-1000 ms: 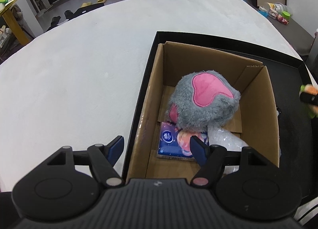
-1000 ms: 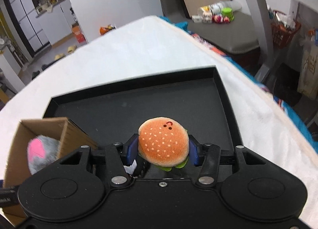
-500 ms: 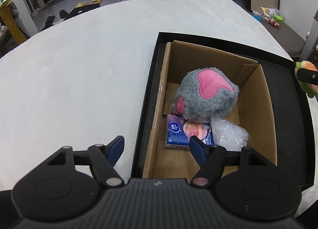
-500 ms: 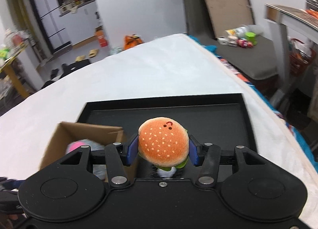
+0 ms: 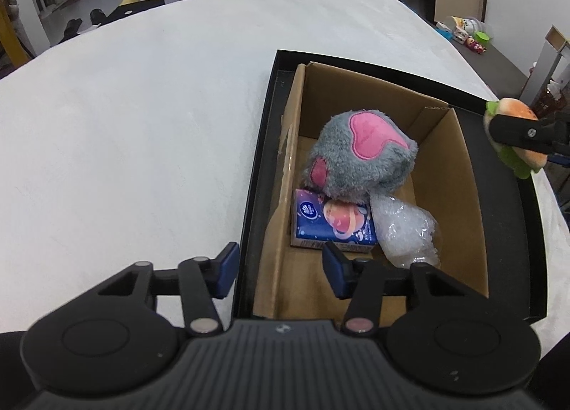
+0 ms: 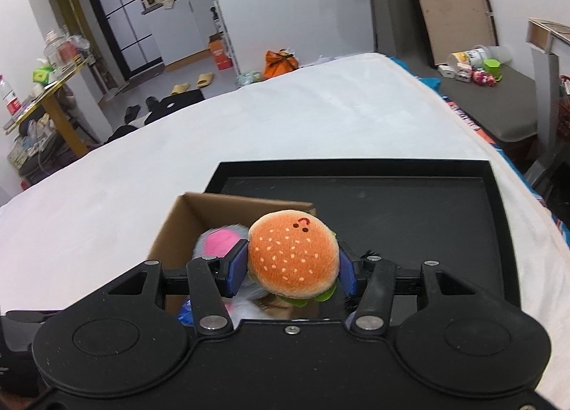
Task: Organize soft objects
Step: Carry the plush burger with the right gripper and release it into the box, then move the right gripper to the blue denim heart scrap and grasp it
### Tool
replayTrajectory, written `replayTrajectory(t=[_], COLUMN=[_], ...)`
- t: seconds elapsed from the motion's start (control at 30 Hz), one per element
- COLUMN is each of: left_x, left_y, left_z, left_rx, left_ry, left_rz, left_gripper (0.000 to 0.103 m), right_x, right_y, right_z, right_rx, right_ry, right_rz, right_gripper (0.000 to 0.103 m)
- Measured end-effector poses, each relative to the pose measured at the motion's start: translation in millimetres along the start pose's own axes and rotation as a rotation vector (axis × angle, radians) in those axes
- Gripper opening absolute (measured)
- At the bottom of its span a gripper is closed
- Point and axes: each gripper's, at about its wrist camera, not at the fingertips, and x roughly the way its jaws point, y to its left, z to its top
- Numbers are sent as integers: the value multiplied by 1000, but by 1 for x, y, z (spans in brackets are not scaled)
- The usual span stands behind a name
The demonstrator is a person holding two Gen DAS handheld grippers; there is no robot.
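Observation:
My right gripper [image 6: 293, 268] is shut on a plush hamburger [image 6: 294, 258] and holds it above the right edge of the cardboard box [image 6: 221, 206]; it also shows in the left wrist view [image 5: 516, 139]. The box [image 5: 466, 203] stands in a black tray [image 5: 513, 232] and holds a grey and pink plush [image 5: 359, 157], a blue tissue pack [image 5: 333, 221] and a clear bubble-wrap bundle [image 5: 406, 232]. My left gripper [image 5: 281, 273] is open and empty, over the box's near left corner.
The tray [image 6: 427, 203] lies on a white padded surface [image 5: 142, 118] whose right edge drops to the floor. Its right half is bare black. Room clutter, a yellow table [image 6: 60, 107] and shoes lie beyond the far edge.
My right gripper has carried the hamburger left, from over the bare tray to above the box's right edge. My left gripper has drawn back slightly and stays open.

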Motion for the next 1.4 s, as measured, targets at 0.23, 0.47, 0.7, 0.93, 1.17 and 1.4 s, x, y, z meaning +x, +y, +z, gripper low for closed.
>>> replayTrajectory(t=[0.23,0.47,0.7,0.93,1.17,1.4], left_x=[2,2,1,1,-2,-2], left_y=[4,9,13,15,15,14], left_z=[-6,-9,-11,-12,-12,-12], left_rx=[30,60,49,48,49,52], left_ry=[19,30,21,20,12,13], left_rz=[-19,-23,-42,-58,-58,-49], left_gripper=[28,12,11,11,11,14], right_x=[0,3,10,1,-17,-26], right_y=[22,42,55,48,24,2], right_z=[-7,-15,-18,-20,-26,-38], right_rx=[3,28,88,135,174,204], right_ry=[37,86,129,111,70,47], right_rz=[33,80,146,148,88,29], right_gripper=[51,51,59,70,71,71])
